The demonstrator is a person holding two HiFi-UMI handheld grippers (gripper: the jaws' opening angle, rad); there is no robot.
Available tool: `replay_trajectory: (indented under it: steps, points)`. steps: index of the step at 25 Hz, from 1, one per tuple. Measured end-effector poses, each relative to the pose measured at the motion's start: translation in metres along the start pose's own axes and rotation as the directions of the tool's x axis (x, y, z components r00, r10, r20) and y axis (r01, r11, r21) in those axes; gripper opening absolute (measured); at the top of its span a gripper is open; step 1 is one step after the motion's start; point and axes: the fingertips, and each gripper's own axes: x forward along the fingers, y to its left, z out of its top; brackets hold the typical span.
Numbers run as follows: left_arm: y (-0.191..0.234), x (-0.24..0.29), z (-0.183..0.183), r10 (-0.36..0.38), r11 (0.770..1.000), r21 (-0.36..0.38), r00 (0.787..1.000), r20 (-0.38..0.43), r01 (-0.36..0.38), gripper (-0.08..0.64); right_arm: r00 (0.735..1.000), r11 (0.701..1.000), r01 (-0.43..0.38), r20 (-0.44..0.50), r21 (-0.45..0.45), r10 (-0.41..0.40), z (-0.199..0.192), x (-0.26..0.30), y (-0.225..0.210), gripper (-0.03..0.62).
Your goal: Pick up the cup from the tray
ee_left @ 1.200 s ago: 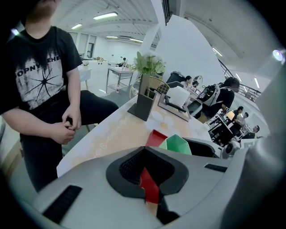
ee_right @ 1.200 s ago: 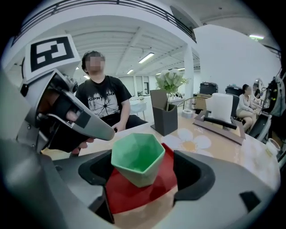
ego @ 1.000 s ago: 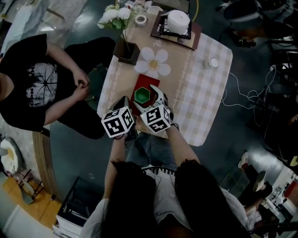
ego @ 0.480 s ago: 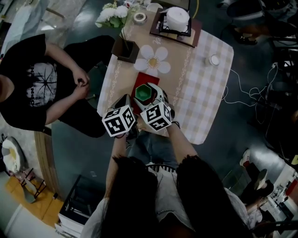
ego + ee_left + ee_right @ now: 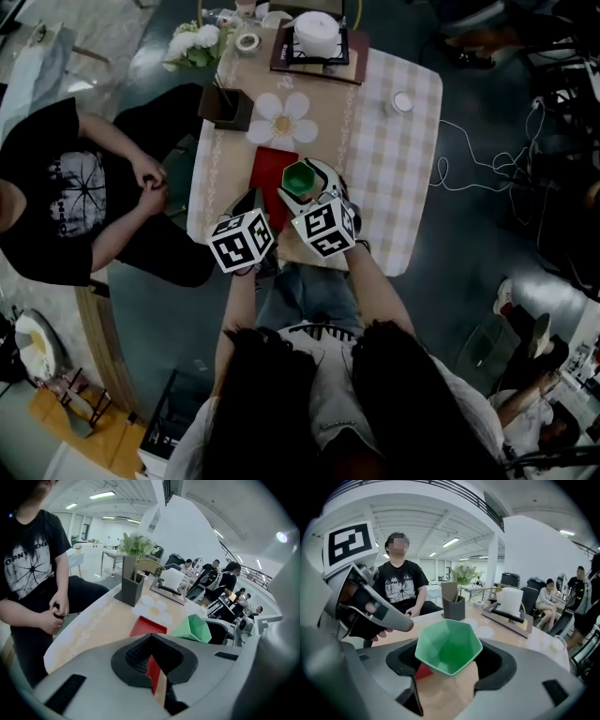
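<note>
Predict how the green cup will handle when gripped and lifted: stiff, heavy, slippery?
Probably stiff: the cup shows crisp flat facets while the right gripper clamps it. Likely light: it looks thin-walled and empty. It might slip, since its walls taper downward and look smooth.

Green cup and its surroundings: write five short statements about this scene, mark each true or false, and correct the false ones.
1. The green cup sits between the jaws of the right gripper. True.
2. The cup is full of liquid. False: its inside looks empty.
3. The red tray lies on the table. True.
4. The flower-shaped mat is red. False: the flower-shaped mat is white with a yellow centre.
5. The left gripper grips the tray. False: the left gripper has nothing between its jaws; the tray lies ahead of it.
</note>
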Motion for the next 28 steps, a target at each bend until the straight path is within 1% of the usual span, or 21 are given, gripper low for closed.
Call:
replay_trajectory:
  steps: [3, 7, 10, 12, 14, 16, 18, 20, 24, 28]
  points:
    - [-0.018, 0.004, -0.003, -0.022, 0.999, 0.039, 1.000, -0.013, 0.022, 0.006, 0.999, 0.998, 0.050, -0.015, 0.045, -0.050, -0.016, -0.014, -0.018, 0.333]
    - [-0.039, 0.010, -0.011, -0.052, 0.995, 0.086, 0.998, -0.040, 0.055, 0.006, 0.993, 0.987, 0.114, -0.031, 0.115, -0.111, -0.039, -0.028, -0.040, 0.333]
    - [-0.050, 0.014, -0.017, -0.065, 0.991, 0.116, 0.996, -0.059, 0.071, 0.006, 0.989, 0.980, 0.145, -0.051, 0.137, -0.140, -0.056, -0.033, -0.052, 0.333]
    - [-0.054, 0.015, -0.021, -0.077, 0.990, 0.113, 0.995, -0.066, 0.084, 0.006, 0.987, 0.975, 0.158, -0.057, 0.157, -0.151, -0.065, -0.034, -0.057, 0.333]
    - [-0.056, 0.017, -0.025, -0.087, 0.991, 0.093, 0.993, -0.074, 0.094, 0.006, 0.986, 0.972, 0.163, -0.056, 0.172, -0.155, -0.071, -0.034, -0.059, 0.333]
    - [-0.055, 0.018, -0.028, -0.085, 0.993, 0.081, 0.993, -0.080, 0.091, 0.006, 0.986, 0.972, 0.165, -0.057, 0.168, -0.158, -0.075, -0.033, -0.058, 0.333]
    - [-0.054, 0.019, -0.029, -0.079, 0.993, 0.085, 0.993, -0.084, 0.086, 0.006, 0.985, 0.972, 0.169, -0.055, 0.166, -0.162, -0.078, -0.032, -0.057, 0.333]
    - [-0.053, 0.020, -0.030, -0.078, 0.992, 0.090, 0.993, -0.088, 0.086, 0.006, 0.985, 0.970, 0.171, -0.049, 0.175, -0.165, -0.079, -0.032, -0.058, 0.333]
    - [-0.054, 0.021, -0.033, -0.095, 0.992, 0.074, 0.990, -0.100, 0.103, 0.006, 0.984, 0.962, 0.178, -0.050, 0.205, -0.171, -0.079, -0.032, -0.058, 0.333]
    - [-0.049, 0.017, -0.029, -0.088, 0.992, 0.085, 0.992, -0.091, 0.095, 0.006, 0.986, 0.960, 0.169, -0.035, 0.222, -0.165, -0.075, -0.034, -0.055, 0.334]
